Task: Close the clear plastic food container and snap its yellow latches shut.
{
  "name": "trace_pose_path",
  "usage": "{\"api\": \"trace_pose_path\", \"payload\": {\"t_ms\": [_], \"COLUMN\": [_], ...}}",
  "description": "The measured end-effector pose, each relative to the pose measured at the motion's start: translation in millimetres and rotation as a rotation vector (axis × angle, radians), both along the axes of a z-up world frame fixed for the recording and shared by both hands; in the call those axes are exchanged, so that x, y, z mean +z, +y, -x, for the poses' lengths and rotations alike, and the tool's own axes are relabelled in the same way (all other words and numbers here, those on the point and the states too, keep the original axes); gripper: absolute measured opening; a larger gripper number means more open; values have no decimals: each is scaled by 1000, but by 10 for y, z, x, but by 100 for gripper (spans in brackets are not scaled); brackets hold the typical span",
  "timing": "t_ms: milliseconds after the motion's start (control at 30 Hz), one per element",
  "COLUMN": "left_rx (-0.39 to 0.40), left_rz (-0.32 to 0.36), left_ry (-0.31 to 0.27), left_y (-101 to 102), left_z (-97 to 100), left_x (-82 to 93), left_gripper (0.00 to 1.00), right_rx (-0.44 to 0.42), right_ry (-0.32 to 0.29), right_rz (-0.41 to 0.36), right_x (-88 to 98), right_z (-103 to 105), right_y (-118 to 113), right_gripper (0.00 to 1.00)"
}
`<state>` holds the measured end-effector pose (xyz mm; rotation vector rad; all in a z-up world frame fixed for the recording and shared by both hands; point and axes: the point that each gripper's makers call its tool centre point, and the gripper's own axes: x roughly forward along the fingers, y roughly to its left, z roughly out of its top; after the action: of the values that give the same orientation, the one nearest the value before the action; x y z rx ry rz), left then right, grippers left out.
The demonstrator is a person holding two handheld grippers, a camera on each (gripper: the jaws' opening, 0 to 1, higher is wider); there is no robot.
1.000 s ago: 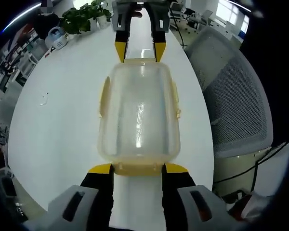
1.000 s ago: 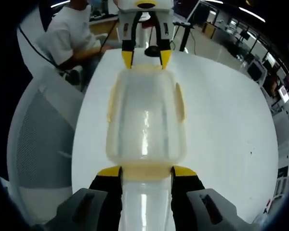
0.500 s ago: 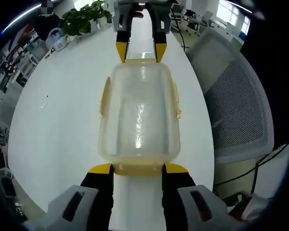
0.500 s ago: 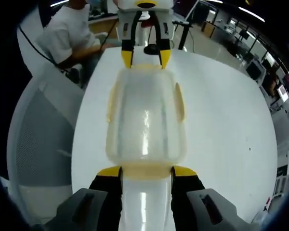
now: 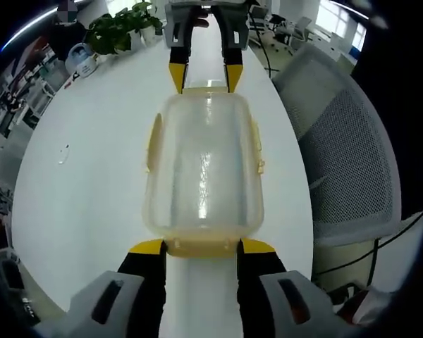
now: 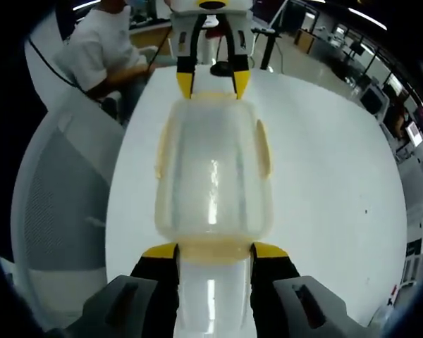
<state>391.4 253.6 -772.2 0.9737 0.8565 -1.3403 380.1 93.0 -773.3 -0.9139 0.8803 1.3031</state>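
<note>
Left gripper view: both tongs, left (image 5: 202, 246) and right (image 6: 214, 251), spread apart at opposite end latches of the closed container (image 5: 203, 172).

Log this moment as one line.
container: lid on, white table | left tongs: open at near end latch | right tongs: open at opposite end

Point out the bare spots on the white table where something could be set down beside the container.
Bare white table lies open along one long side of the clear plastic food container, out to the potted plant. The strip toward the mesh chair is narrow. Both short ends are crowded: the left hand-held gripper at one, the right hand-held gripper at the other.
</note>
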Motion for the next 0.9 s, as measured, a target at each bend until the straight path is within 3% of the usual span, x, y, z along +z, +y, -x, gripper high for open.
{"api": "trace_pose_path", "payload": {"t_ms": [900], "left_rx": [-11], "left_rz": [-4], "left_ry": [4], "left_y": [-305], "left_z": [12], "left_x": [-18], "left_gripper": [38], "right_rx": [-15], "right_ry": [0], "right_rz": [-3], "right_x": [-15], "right_z": [28], "right_y": [-308], "right_gripper": [38]}}
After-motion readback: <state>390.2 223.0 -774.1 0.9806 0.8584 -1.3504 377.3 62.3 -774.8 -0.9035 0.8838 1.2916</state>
